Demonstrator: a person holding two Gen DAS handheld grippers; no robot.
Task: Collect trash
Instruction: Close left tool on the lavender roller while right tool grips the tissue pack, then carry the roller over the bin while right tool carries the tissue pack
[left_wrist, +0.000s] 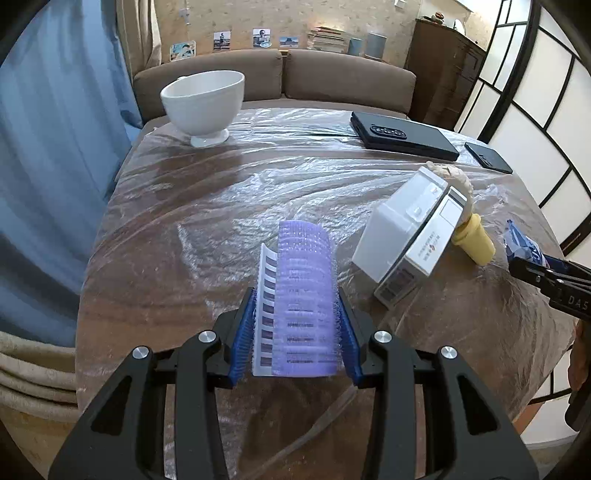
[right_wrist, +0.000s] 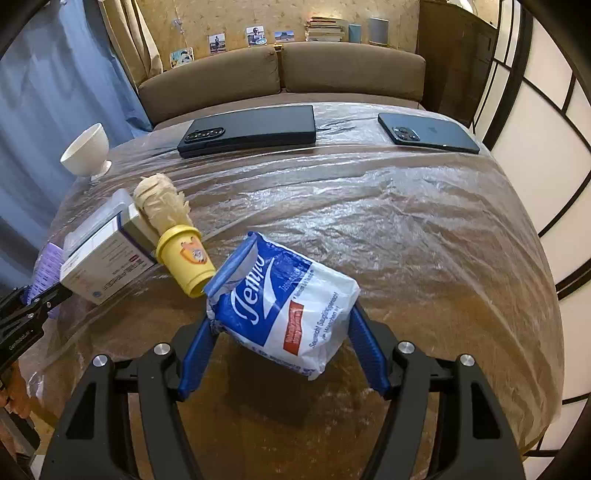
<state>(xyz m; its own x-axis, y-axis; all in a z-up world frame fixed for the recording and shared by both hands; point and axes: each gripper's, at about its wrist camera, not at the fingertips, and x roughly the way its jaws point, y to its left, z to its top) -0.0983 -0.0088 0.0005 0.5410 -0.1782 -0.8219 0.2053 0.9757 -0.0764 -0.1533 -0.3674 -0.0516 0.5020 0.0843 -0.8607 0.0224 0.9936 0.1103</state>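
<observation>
My left gripper is shut on a purple hair roller with a white card, lifted a little off the round table. Its blue pads press both sides of the roller. My right gripper is shut on a blue and white tissue packet, held clear above the table. A white box leans on a tipped yellow cup stuffed with crumpled brown paper. In the right wrist view the box and the yellow cup lie left of the packet.
A white footed bowl stands at the far left. A black case and a dark phone lie near the far edge, with a brown sofa behind. Clear plastic film covers the table. A blue curtain hangs left.
</observation>
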